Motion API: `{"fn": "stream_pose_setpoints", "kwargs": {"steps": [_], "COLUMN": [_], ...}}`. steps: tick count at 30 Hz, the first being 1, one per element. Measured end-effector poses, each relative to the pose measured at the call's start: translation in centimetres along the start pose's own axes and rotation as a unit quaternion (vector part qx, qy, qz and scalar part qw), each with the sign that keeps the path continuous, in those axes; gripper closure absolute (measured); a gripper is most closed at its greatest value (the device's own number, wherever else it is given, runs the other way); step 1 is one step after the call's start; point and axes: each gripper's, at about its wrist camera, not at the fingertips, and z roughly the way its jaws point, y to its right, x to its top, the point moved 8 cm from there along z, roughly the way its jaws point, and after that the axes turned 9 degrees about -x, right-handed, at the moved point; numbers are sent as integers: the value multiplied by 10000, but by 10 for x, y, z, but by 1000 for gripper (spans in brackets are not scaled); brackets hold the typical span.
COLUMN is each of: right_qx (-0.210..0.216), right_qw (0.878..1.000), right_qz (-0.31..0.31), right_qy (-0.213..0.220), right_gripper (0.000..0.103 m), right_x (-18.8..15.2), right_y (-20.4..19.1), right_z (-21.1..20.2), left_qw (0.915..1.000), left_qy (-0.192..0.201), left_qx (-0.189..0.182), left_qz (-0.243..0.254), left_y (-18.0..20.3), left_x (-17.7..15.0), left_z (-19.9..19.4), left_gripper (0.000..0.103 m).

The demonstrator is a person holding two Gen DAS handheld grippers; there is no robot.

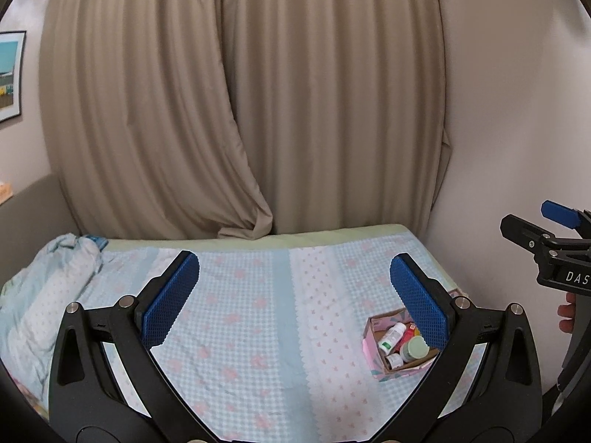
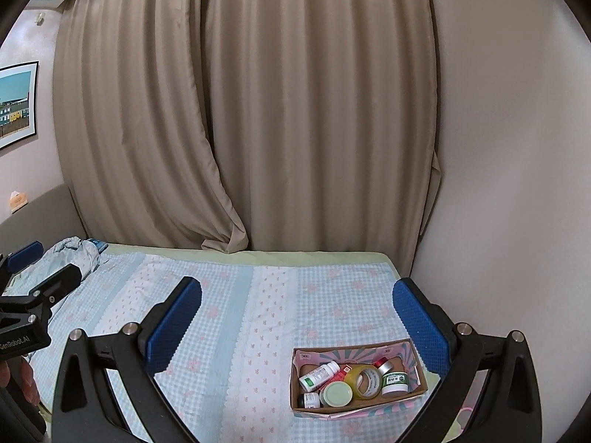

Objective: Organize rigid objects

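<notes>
Grippers both held level above the bed (image 2: 236,317), pointing toward the curtain (image 2: 295,110); left hand-held gripper (image 1: 294,295) spread wide, nothing between its fingers, and right hand-held gripper (image 2: 297,323) likewise spread and empty. Finger pads (image 1: 171,297) are blue, with a fine waffle texture, set on matte black arms with silver pivot bolts. Bed cover is soft quilted cotton, pale blue gingham panels with pink flowers and a white strip with scalloped edges. Cardboard box (image 2: 419,387) sits on the cover near the right wall, rectangular, open-topped, pink and teal print outside, plain brown inside. Packed in it: a white pill bottle (image 2: 318,371) lying on its side, a jar with pale green lid (image 2: 336,394), a roll of clear tape (image 2: 364,382), a small tub with green label (image 2: 395,382). Crumpled blanket (image 2: 79,253) at far left
</notes>
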Motion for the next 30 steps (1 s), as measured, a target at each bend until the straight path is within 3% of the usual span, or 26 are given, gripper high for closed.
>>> {"fn": "stream_pose_setpoints", "kwargs": {"steps": [30], "right_qx": [13], "right_qw": [10000], "right_qz": [-14], "right_qy": [47], "right_gripper": [0], "right_x": [5], "right_y": [-5], "right_z": [14], "left_qw": [10000], "left_qy": [56], "left_qx": [-19], "left_qz": [-13], "left_y": [-8], "left_x": [4], "left_z": [9], "left_gripper": [0]}}
